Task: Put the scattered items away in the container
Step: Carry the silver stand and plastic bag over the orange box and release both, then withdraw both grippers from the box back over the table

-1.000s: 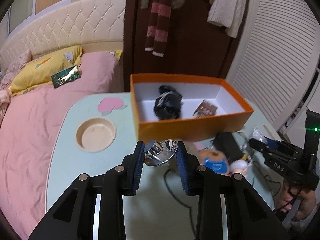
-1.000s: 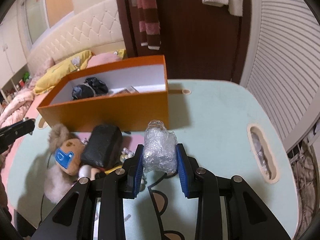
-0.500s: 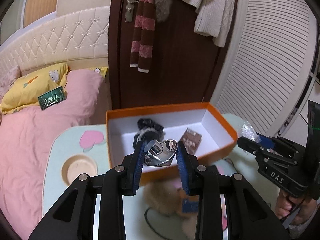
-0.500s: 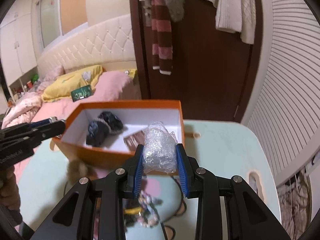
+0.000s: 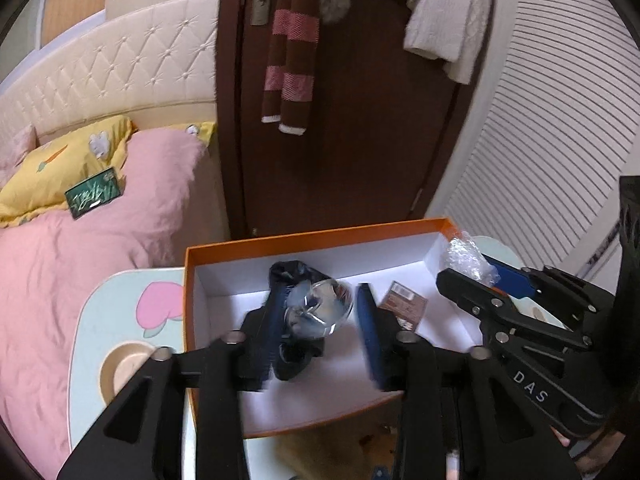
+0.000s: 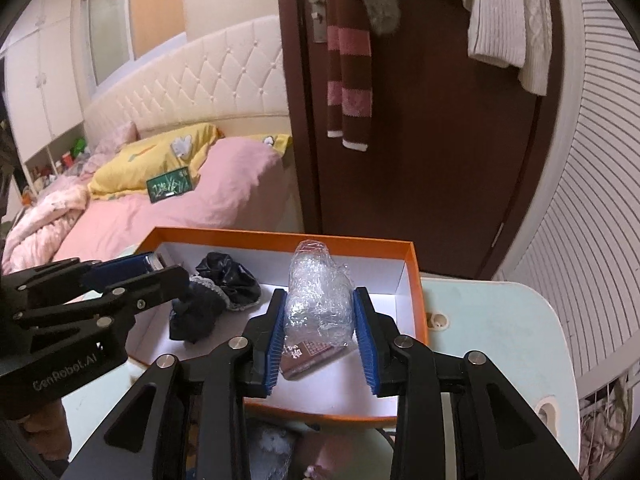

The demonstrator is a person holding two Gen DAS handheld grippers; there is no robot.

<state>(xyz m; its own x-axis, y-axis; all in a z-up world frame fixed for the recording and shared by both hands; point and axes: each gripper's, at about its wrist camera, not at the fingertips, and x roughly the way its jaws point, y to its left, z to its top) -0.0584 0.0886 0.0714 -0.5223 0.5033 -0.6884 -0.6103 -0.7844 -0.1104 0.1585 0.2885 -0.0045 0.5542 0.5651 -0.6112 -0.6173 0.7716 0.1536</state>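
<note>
Pale-blue table [image 6: 500, 336], pink bed [image 5: 60, 280], dark door [image 6: 432, 160].

Orange box [image 6: 414, 280] white inside; maroon-and-pink striped scarf [image 6: 348, 60]; pink duvet [image 5: 60, 280]

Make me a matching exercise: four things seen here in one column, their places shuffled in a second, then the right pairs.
1. shiny metal piece
2. plastic wrap bundle
3. brown packet
4. striped scarf

A. hanging on the door
B. lying on the box floor
C. between the left tool's fingers
D. between the right tool's fingers

Pairs: 1-C, 2-D, 3-B, 4-A
</note>
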